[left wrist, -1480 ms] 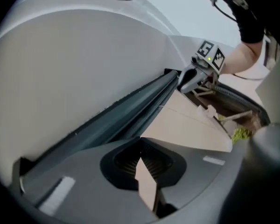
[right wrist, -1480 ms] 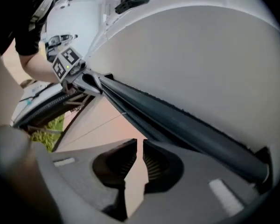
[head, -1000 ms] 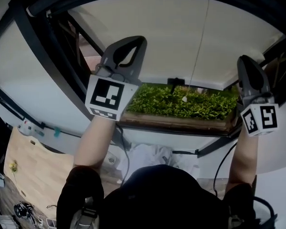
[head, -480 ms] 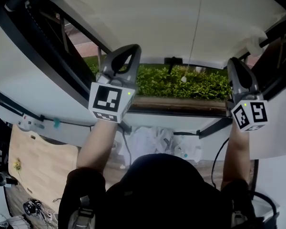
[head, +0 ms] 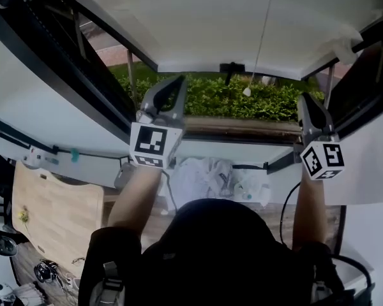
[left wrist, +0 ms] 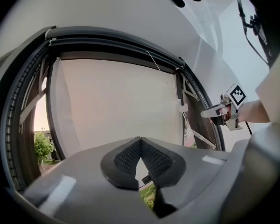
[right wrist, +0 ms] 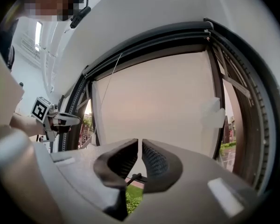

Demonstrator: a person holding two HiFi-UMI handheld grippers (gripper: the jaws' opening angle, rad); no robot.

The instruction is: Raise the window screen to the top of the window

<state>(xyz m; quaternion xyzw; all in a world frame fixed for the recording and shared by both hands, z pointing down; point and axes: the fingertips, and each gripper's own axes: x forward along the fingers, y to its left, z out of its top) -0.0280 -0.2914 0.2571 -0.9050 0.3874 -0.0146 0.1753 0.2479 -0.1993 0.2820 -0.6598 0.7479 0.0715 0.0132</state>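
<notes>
Found screen [head: 230,24] covering upper part of window frame [head: 70,69], bottom edge above hedge [head: 242,101], gap open below. Had L gripper [head: 177,80] shut tight, pads together, nothing betw. them. Had R gripper [head: 304,99] almost closed, thin slit betw. pads, empty. Held both just under screen's bottom edge.

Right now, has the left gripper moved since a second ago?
Yes. The left gripper has dropped: its tips were up over the window screen, now they sit below its bottom edge, nearer the windowsill.
</notes>
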